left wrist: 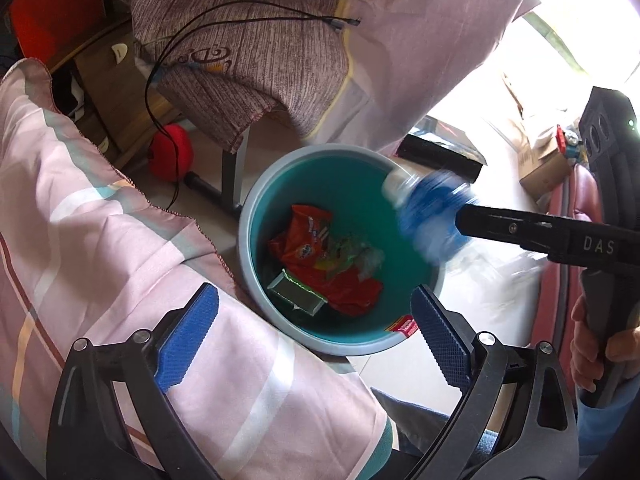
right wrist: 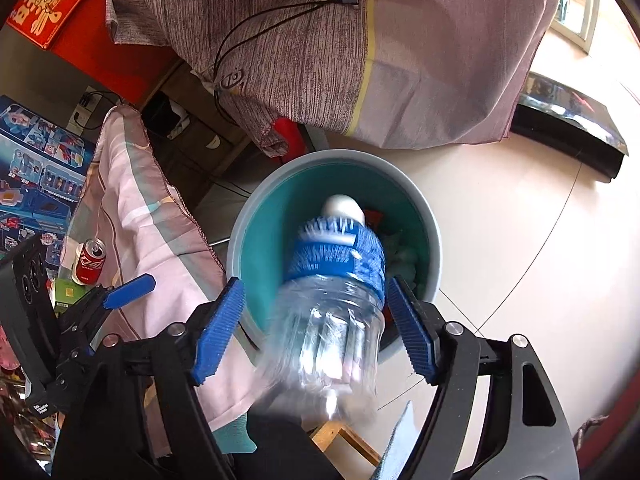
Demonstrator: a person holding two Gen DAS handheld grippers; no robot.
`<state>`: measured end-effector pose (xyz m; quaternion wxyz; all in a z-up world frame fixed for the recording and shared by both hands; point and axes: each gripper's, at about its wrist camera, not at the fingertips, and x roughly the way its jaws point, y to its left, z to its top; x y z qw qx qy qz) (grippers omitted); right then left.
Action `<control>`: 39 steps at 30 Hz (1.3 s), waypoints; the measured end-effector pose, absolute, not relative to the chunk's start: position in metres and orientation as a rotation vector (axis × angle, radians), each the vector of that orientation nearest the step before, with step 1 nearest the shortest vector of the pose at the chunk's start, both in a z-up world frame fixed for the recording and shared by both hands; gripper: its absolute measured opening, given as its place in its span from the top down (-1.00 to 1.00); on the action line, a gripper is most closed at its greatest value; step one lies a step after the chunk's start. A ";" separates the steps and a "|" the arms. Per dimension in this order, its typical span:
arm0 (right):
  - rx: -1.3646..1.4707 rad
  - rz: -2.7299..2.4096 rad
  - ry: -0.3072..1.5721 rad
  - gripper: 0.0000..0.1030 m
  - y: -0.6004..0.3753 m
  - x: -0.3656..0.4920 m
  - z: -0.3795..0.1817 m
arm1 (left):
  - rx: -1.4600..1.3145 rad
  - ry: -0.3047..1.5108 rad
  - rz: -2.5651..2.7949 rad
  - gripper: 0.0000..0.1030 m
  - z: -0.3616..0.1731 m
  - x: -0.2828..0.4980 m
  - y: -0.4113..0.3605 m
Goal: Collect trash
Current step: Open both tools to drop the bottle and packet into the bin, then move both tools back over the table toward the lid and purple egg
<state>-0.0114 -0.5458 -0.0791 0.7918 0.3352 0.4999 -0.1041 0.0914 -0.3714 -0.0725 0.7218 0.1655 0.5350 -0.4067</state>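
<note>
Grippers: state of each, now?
Left gripper: open, empty.
Right gripper: open; bottle between its jaws, blurred, dropping toward the bin.

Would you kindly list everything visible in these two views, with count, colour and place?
bin: one, grey rim, teal inside, on the floor.
wrappers: several, mostly orange-red, in the bin.
small carton: one, green-edged, in the bin.
bottle: one, clear with blue label, blurred, between the right tongs over the bin.
can: one, red, on the left beside the quilt.
quilt: one, pink, left of the bin.
cable: black, across brown cloth.
left tongs: open, empty.
right tongs: open around the bottle.
hand: on the right handle.
</note>
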 end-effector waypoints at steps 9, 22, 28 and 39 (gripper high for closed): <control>0.724 -0.237 1.096 -0.51 -0.539 -0.008 -0.078 | 0.367 1.190 -0.899 -0.88 -0.072 0.088 -0.361; 0.703 -0.225 1.107 -0.52 -0.521 -0.006 -0.066 | 0.332 1.168 -0.883 -0.88 -0.059 0.084 -0.336; 0.679 -0.209 1.105 -0.52 -0.506 -0.005 -0.058 | 0.319 1.145 -0.859 -0.88 -0.049 0.080 -0.314; 0.604 -0.124 1.122 -0.52 -0.448 0.013 -0.045 | 0.258 1.117 -0.772 -0.89 -0.035 0.081 -0.252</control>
